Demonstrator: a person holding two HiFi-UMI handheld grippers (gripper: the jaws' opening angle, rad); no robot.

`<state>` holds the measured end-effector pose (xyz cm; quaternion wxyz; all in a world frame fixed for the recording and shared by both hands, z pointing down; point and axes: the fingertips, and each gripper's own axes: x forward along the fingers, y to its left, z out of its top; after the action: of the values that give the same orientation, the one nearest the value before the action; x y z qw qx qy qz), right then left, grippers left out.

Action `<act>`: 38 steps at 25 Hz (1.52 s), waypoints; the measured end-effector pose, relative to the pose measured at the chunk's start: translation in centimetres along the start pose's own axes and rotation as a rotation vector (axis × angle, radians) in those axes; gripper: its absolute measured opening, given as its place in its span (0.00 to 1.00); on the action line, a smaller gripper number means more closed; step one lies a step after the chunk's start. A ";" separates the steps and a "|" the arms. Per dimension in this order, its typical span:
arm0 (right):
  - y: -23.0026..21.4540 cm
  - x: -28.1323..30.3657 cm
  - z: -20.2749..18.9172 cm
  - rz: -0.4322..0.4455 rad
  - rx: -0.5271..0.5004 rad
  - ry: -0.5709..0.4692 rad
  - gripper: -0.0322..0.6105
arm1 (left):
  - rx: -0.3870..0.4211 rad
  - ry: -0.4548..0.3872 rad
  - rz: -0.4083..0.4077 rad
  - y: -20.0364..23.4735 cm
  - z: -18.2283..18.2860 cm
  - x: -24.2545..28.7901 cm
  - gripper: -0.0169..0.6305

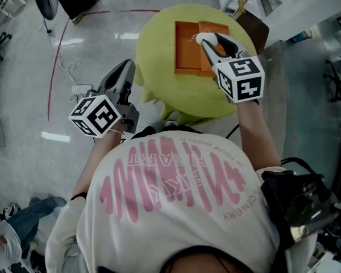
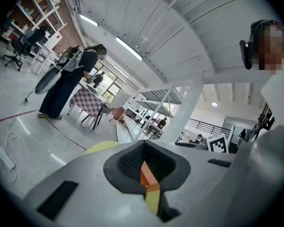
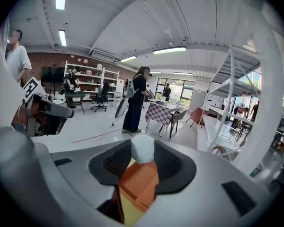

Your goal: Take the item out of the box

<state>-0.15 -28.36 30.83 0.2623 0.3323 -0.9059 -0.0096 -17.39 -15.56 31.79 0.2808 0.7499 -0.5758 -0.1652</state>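
Observation:
An open orange box (image 1: 187, 50) lies on a round yellow-green table (image 1: 159, 73). My right gripper (image 1: 205, 40) hangs over the box, shut on a small white rounded item (image 1: 203, 38). In the right gripper view the white item (image 3: 142, 148) sits pinched at the tips of the right gripper (image 3: 142, 151), with the orange box (image 3: 138, 186) below it. My left gripper (image 1: 124, 68) is off the table's left edge, above the floor; its fingers look pressed together and hold nothing. The left gripper (image 2: 143, 161) view shows only a thin slit with orange and yellow behind it.
A white cable and power strip (image 1: 74, 90) lie on the grey floor at left, beside a red floor line (image 1: 54, 73). A brown bag (image 1: 253, 24) stands behind the table. A person in dark clothes (image 3: 134, 105) stands farther off near a checkered table (image 3: 162, 112).

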 end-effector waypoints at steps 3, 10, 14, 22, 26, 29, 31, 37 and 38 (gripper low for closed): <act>0.6 -1.9 0.3 -0.031 0.017 -0.019 0.28 | -0.006 0.004 -0.024 -0.5 0.2 -0.6 0.04; 1.9 -4.7 1.4 -0.082 0.072 -0.053 0.28 | 0.019 0.045 -0.076 -1.3 0.8 -0.7 0.04; 2.7 -8.0 -0.3 -0.111 0.126 -0.084 0.28 | 0.037 0.063 -0.116 -3.2 -1.1 -1.7 0.04; 5.3 -12.3 -3.9 -0.151 0.209 -0.071 0.28 | 0.064 0.109 -0.161 -4.8 -3.3 -3.7 0.04; 6.7 -13.4 -5.5 -0.159 0.228 -0.052 0.28 | 0.058 0.134 -0.171 -4.9 -4.6 -4.5 0.04; 7.7 -13.8 -6.9 -0.158 0.244 -0.042 0.28 | 0.059 0.158 -0.176 -5.0 -6.1 -5.0 0.04; 8.2 -14.0 -7.6 -0.157 0.251 -0.035 0.28 | 0.061 0.172 -0.176 -5.1 -6.8 -5.3 0.04; 8.8 -14.5 -9.2 -0.159 0.290 -0.031 0.28 | 0.071 0.205 -0.171 -5.2 -8.6 -5.6 0.04; 8.9 -14.6 -9.5 -0.159 0.298 -0.030 0.28 | 0.072 0.211 -0.171 -5.2 -8.9 -5.7 0.04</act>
<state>8.47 -11.12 33.90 0.1948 0.4381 -0.8719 0.0992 -9.91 -7.13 35.24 0.2975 0.8190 -0.4827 -0.0879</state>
